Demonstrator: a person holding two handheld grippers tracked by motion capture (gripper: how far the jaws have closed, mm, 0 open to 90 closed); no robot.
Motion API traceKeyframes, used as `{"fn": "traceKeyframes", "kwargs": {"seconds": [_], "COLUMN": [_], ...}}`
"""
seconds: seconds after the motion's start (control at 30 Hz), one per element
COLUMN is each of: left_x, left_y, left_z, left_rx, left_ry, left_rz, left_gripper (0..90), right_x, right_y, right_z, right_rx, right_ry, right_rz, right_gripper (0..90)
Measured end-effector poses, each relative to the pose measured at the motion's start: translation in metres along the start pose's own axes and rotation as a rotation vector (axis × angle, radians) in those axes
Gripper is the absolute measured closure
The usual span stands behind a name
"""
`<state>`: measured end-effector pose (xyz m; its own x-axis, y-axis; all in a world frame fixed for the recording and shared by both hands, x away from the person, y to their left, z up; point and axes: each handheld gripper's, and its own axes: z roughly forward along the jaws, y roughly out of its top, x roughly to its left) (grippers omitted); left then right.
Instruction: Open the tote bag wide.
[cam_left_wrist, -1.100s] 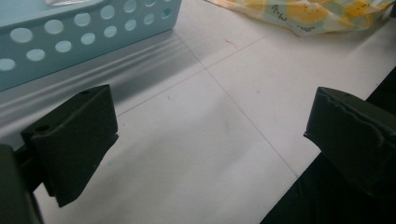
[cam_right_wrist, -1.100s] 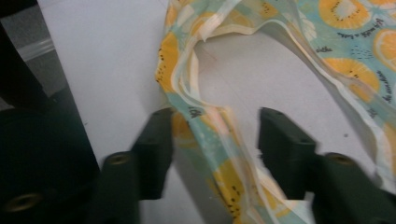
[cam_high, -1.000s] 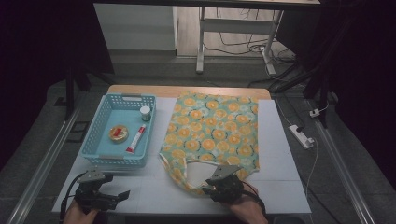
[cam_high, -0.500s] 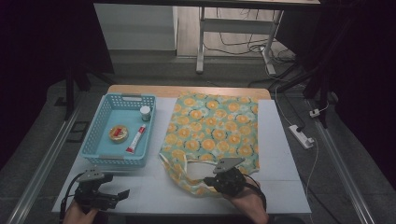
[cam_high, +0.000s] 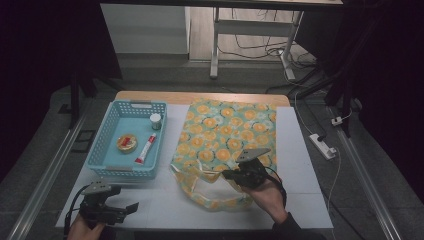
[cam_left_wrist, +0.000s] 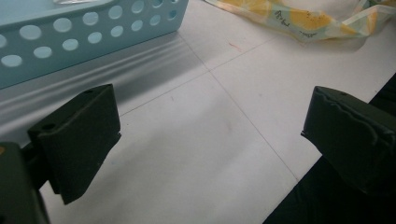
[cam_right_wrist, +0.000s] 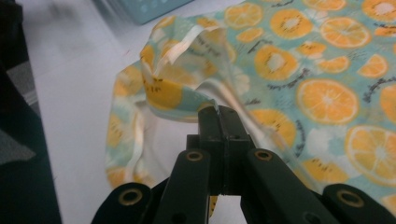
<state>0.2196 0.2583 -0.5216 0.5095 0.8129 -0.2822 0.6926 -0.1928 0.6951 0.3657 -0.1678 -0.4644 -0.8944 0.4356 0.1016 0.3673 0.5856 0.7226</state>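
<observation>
Fruit-print bag, mouth toward person

1. Bag: thin printed cloth, soft and creased, with a slight sheen.
2. Basket: pale blue plastic, smooth, perforated walls.
3. Table: smooth matt white surface.
4. Left tool and right tool: matt black, plastic-looking.

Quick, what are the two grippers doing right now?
Left gripper: open, holding nothing.
Right gripper: shut on the fruit-print bag.
</observation>
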Motion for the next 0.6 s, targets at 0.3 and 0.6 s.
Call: {"fn": "traceKeyframes", "kwargs": {"seconds": [0.3, 0.6], "left_x": [0.001, 0.0], "left_y": [0.0, 0.0], "left_z": [-0.001, 0.0], "left_rx": [-0.006, 0.002], "left_ry": [-0.003, 0.002], "left_rz": [-0.008, -0.006], "left_gripper": [4.2, 4.2], "right_x": [-0.024, -0.046], "right_y": [0.013, 0.025], "right_z": [0.004, 0.006], "right_rx": [-0.019, -0.044], "right_ry": [-0.045, -0.074], "right_rz": [0.003, 0.011], "right_gripper": [90.0, 90.0]}}
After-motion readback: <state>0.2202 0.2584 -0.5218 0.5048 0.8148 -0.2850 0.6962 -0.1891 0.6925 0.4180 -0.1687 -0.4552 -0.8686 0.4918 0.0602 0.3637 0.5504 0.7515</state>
